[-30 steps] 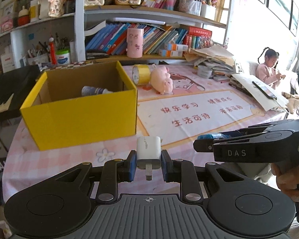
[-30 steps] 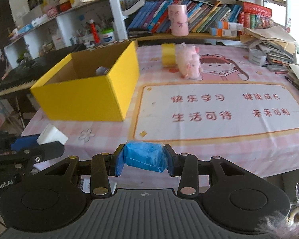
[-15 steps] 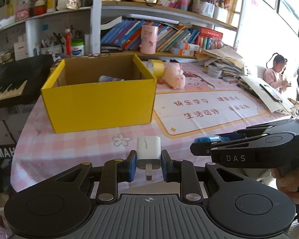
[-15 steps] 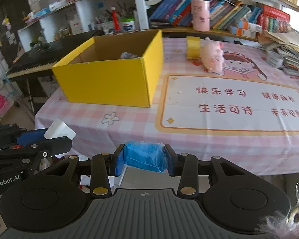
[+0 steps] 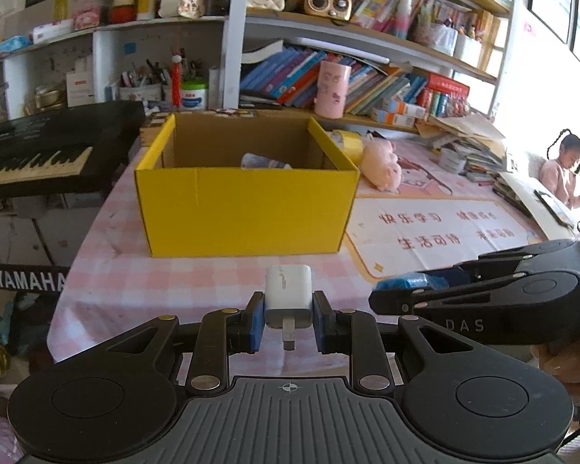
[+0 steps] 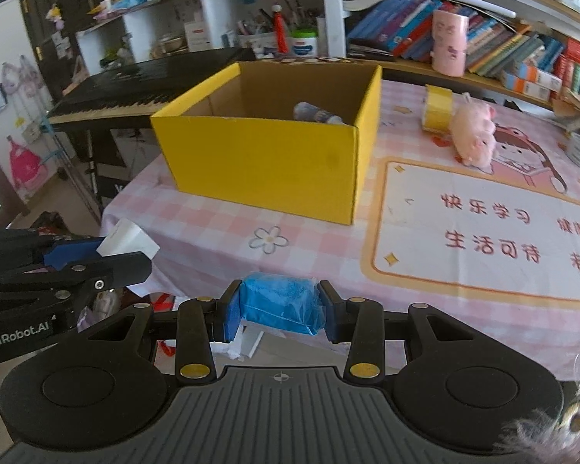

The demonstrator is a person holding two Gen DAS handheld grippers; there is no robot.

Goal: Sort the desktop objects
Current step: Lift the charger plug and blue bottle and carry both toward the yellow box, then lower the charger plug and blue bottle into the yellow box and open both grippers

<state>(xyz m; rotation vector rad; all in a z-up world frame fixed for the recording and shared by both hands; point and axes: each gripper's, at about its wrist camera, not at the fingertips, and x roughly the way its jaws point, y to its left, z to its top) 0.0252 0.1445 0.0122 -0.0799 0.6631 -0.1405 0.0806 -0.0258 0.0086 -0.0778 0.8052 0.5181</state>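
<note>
My left gripper (image 5: 289, 323) is shut on a white charger plug (image 5: 289, 292), held above the table's near edge in front of the open yellow box (image 5: 243, 208). My right gripper (image 6: 278, 311) is shut on a blue packet (image 6: 280, 303), held off the table's front edge. It also shows at the right of the left wrist view (image 5: 410, 284). The left gripper with the plug (image 6: 125, 236) shows at the left of the right wrist view. A small bottle (image 6: 315, 114) lies inside the box (image 6: 266, 158).
A yellow tape roll (image 6: 437, 108) and a pink plush pig (image 6: 473, 133) lie on the pink mat (image 6: 483, 232) right of the box. A black keyboard (image 5: 46, 147) stands left of the table. Bookshelves stand behind. A child (image 5: 564, 170) sits far right.
Both grippers have swung left and pulled back, so the yellow box now sits straight ahead of the left gripper. Each keeps its hold on its object.
</note>
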